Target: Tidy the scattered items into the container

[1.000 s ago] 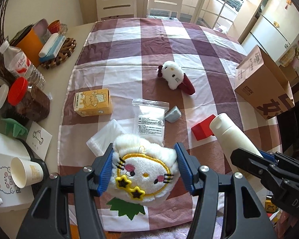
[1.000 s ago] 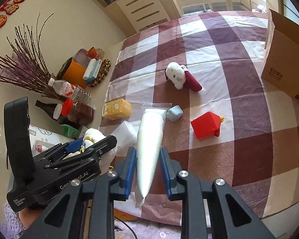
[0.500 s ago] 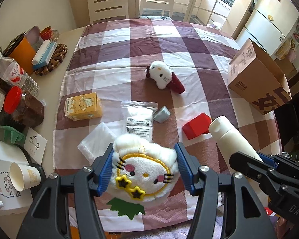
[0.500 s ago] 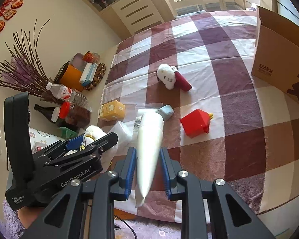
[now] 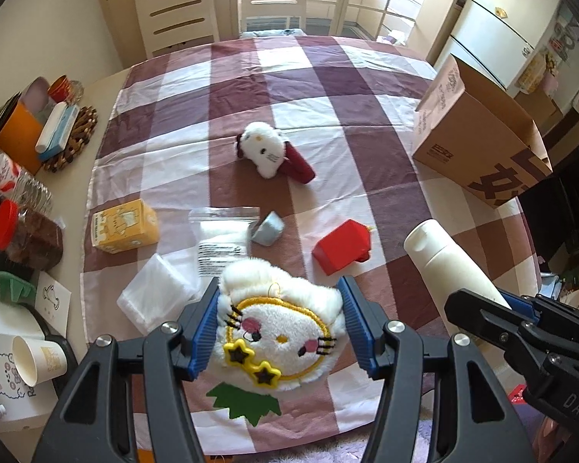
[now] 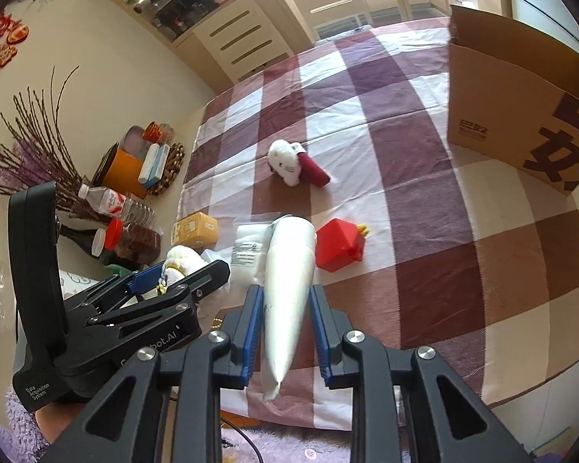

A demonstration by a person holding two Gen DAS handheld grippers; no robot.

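My left gripper [image 5: 280, 326] is shut on a white plush cat with yellow star glasses [image 5: 280, 341], held above the near table edge. My right gripper [image 6: 287, 326] is shut on a white squeeze tube [image 6: 289, 281], which also shows in the left wrist view [image 5: 447, 260]. The open cardboard box [image 5: 478, 142] [image 6: 517, 96] stands at the far right of the table. On the checked cloth lie a white kitty plush with a red part [image 5: 268, 150], a red house-shaped box [image 5: 343, 245], a grey wedge [image 5: 268, 227], a yellow carton [image 5: 125, 225] and clear plastic bags [image 5: 222, 231].
Off the cloth at the left stand a red-capped jar [image 5: 23, 231], a water bottle [image 5: 11, 181], an orange holder [image 5: 15, 135] on a woven mat, and a paper cup [image 5: 38, 359]. Chairs [image 5: 173, 7] stand behind the table. A fridge [image 5: 498, 34] is at the far right.
Both grippers have risen and drawn back a little with their loads still held; the table items look smaller and the box shows further into view.
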